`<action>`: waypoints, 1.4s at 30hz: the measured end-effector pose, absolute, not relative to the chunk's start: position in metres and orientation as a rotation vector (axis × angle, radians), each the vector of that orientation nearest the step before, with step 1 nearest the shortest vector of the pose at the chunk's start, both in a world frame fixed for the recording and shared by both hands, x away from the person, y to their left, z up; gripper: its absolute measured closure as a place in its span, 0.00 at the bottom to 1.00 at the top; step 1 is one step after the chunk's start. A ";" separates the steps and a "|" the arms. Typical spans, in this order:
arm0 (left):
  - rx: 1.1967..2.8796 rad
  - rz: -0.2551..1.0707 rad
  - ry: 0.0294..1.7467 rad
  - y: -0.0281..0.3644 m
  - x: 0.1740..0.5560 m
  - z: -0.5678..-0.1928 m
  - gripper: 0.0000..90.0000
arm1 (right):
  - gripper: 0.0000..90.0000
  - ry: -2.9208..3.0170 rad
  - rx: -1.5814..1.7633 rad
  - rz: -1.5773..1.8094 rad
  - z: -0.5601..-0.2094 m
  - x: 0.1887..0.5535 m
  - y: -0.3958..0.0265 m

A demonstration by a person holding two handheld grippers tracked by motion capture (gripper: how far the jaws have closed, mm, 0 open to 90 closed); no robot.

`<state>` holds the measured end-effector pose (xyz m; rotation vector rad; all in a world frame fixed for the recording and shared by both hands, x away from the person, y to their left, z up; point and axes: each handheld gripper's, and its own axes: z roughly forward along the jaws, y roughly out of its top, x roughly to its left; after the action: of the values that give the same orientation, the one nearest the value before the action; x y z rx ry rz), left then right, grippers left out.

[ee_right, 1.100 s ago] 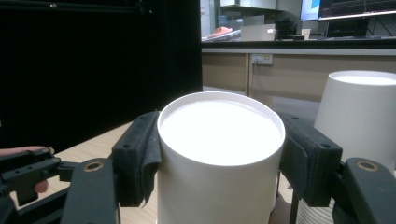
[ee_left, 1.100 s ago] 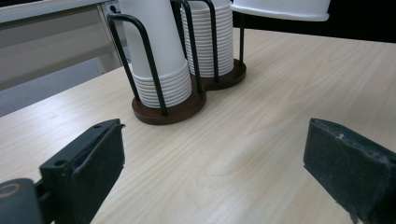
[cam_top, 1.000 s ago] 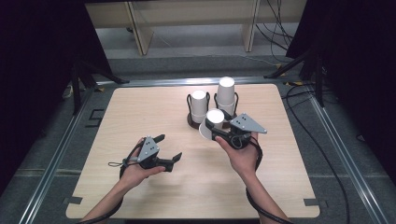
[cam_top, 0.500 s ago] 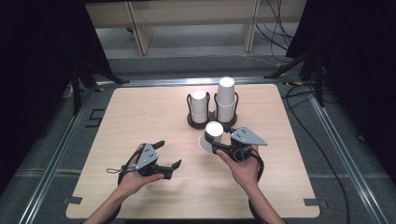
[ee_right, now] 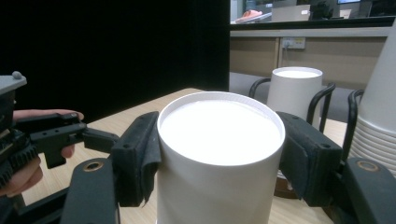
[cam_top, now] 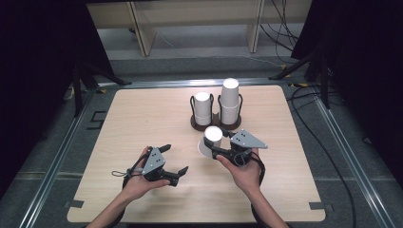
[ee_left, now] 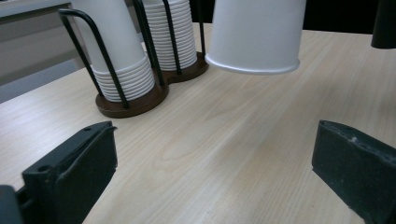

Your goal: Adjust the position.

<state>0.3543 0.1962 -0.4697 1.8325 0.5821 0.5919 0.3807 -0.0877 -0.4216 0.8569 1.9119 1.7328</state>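
My right gripper point(cam_top: 215, 148) is shut on a white paper cup point(cam_top: 212, 134), held upside down just above the table, in front of the cup holder point(cam_top: 196, 124). In the right gripper view both pads point(ee_right: 140, 158) press on the cup point(ee_right: 219, 130) from either side. The holder has a dark round base and black wire loops. It carries a shorter stack of cups point(cam_top: 203, 107) and a taller stack point(cam_top: 229, 99). My left gripper point(cam_top: 176, 158) rests low at the front left. Its jaws have just been opening and stand wide with nothing between them point(ee_left: 215, 182). The held cup point(ee_left: 254, 35) hangs ahead of it.
The wooden table point(cam_top: 142, 114) has rounded corners and a metal frame around it. Cables point(cam_top: 304, 95) lie on the floor at the right. A wooden bench point(cam_top: 190, 19) stands beyond the far edge.
My right hand has brought the upside-down cup nearer to the person and lower, away from the holder. The left gripper has stayed in place and its jaws stand a little wider.
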 end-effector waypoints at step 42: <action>1.832 0.588 0.524 0.158 0.373 -0.462 0.00 | 0.38 1.940 0.821 1.799 -0.412 0.378 -0.057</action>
<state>0.3726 0.1580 -0.4615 1.8323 0.5240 0.5882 0.3778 -0.0569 -0.4125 0.8205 1.9399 1.7988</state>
